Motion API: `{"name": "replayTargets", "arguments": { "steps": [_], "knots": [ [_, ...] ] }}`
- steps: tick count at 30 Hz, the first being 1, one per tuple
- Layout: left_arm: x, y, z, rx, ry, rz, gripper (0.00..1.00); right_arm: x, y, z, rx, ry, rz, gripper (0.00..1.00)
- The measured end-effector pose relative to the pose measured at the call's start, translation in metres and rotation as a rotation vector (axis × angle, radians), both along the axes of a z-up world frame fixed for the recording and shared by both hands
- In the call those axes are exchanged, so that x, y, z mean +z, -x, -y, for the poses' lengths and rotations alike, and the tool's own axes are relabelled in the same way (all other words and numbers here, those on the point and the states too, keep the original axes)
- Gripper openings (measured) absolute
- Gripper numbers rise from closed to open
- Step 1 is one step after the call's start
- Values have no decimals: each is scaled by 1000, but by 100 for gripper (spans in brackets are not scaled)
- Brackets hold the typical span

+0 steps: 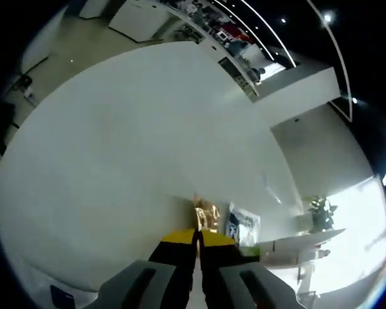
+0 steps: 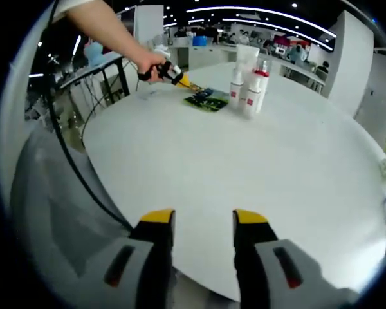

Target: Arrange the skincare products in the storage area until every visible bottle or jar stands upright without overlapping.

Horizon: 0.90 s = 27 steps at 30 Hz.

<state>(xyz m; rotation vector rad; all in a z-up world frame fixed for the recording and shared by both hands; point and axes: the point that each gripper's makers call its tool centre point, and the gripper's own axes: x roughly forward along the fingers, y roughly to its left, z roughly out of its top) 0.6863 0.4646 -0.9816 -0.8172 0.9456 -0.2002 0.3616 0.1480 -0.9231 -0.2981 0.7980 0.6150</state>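
Note:
In the right gripper view, three white skincare bottles (image 2: 248, 87) with red bands stand upright close together at the far side of the round white table (image 2: 257, 174). A dark green packet (image 2: 208, 100) lies flat to their left. A hand holds my left gripper (image 2: 180, 78) at that packet's edge. My right gripper (image 2: 204, 222) is open over the near table edge with nothing between its jaws. In the left gripper view my left gripper (image 1: 196, 235) is shut. A small amber item (image 1: 206, 214) sits just past its tips, and I cannot tell whether it is pinched. Beside it is a blue-and-white packet (image 1: 243, 226).
A black cable (image 2: 77, 174) hangs from the person's arm past the table's left edge. Desks and shelves (image 2: 103, 71) stand behind the table. A potted plant (image 1: 321, 212) and a white counter (image 1: 296, 248) are beyond the table.

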Motion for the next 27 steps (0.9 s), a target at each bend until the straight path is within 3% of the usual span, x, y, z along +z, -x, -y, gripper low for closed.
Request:
{"name": "replayTargets", "arguments": {
  "steps": [10,13,16,27],
  "knots": [
    [-5,-1,-6,-1,-42,-3,5,0,0,0,5,2,0,37],
    [-7,1,-8,-25,-86,-4,5,-1,1,-1,8,5,-2,37],
    [-6,-1,-7,-16,-76,-4,6,0,0,-1,8,5,1,37],
    [3,1,-12,0,-101,16,23,2,-1,0,7,7,15,37]
  ]
}}
